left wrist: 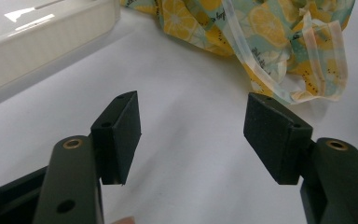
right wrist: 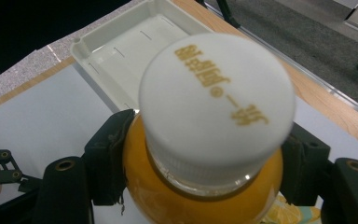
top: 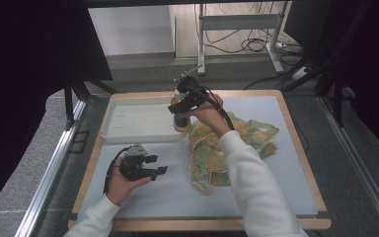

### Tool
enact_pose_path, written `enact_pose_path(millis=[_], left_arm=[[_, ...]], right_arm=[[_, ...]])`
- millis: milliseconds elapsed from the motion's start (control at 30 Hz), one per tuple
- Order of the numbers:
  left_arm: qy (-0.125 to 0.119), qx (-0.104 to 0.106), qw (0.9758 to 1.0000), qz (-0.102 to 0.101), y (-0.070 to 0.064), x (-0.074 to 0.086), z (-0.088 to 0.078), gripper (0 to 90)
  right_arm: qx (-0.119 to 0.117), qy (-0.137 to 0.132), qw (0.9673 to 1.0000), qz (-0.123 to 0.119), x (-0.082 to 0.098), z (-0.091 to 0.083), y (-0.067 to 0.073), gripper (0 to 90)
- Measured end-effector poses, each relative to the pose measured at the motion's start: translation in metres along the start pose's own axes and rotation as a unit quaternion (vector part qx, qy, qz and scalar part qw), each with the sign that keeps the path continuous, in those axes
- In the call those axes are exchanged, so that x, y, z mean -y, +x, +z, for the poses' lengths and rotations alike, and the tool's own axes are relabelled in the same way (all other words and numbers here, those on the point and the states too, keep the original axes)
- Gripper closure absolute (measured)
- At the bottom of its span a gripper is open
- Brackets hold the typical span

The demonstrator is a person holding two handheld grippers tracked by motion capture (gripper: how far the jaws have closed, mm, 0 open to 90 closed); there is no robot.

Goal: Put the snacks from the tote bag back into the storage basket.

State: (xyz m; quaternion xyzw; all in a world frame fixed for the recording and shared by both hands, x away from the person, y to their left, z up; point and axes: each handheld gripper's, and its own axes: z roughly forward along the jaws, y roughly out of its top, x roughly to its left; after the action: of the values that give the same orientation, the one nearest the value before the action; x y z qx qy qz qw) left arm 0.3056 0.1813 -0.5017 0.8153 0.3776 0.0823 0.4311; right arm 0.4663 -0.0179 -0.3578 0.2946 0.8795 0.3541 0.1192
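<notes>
Right hand-held gripper (right wrist: 200,168) pinching orange juice bottle (right wrist: 205,186) below white cap (right wrist: 216,98), raised just beside tray (top: 128,123). Bottle lifted, placing into tray probably left. Left hand-held gripper (left wrist: 191,135) spread, empty, near tray.

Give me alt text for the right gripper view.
The right gripper has its jaws closed on an orange juice bottle just below its white cap. Behind the bottle, a white tray sits on the table.

Tray (top: 128,121) left of cloth (top: 237,143) (both on table (top: 296,163))
</notes>
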Motion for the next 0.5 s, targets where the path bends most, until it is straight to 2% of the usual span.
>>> enact_pose_path(millis=[500], left_arm=[[0.0,-0.002,1.0,0.004,-0.001,0.0,-0.002,36.3]], right_arm=[[-0.004,0.01,0.9999,0.004,-0.006,0.024,0.002,29.8]])
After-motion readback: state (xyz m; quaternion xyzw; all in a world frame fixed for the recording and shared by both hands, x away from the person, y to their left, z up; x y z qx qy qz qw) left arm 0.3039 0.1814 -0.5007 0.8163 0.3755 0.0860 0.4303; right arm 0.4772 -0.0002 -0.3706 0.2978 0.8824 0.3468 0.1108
